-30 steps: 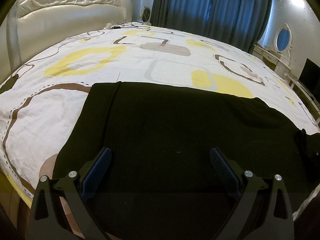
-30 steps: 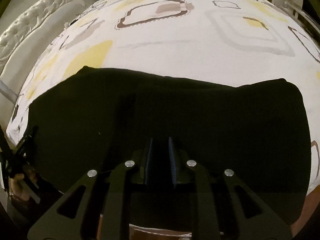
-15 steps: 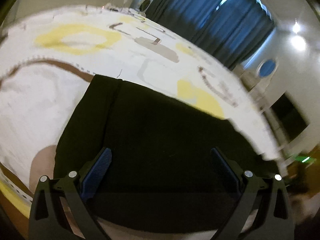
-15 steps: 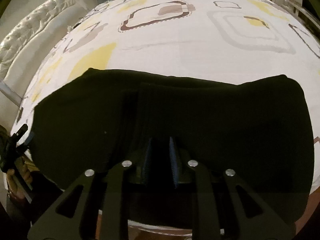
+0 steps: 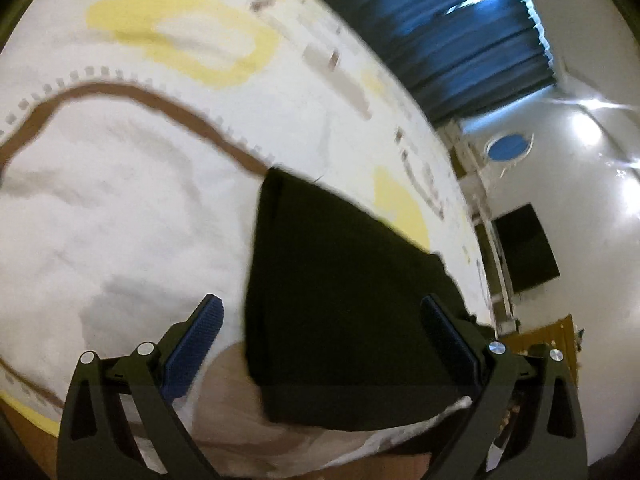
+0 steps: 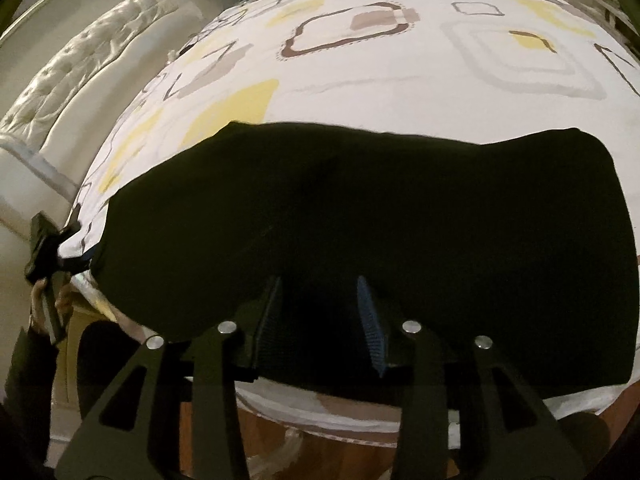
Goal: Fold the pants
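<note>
The black pants (image 6: 400,208) lie folded flat on the patterned bedspread (image 6: 380,80), near the bed's front edge. In the left wrist view the pants (image 5: 340,288) show as a dark slab with its left end between my fingers. My left gripper (image 5: 320,332) is open wide over that end, its left finger above bare bedspread. My right gripper (image 6: 320,316) is partly open at the pants' near edge, and I cannot see cloth caught between its fingers. The left gripper also shows in the right wrist view (image 6: 48,248), at the pants' far left end.
A white tufted headboard (image 6: 80,64) stands at the left of the bed. Blue curtains (image 5: 460,40), a dressing table with an oval mirror (image 5: 508,148) and a dark screen (image 5: 524,248) stand past the bed's far side. Wooden floor (image 5: 560,340) shows below the bed edge.
My left gripper has swung to the left and tilted, so the pants' left end now sits between its fingers. My right gripper has opened from nearly shut and drawn back a little.
</note>
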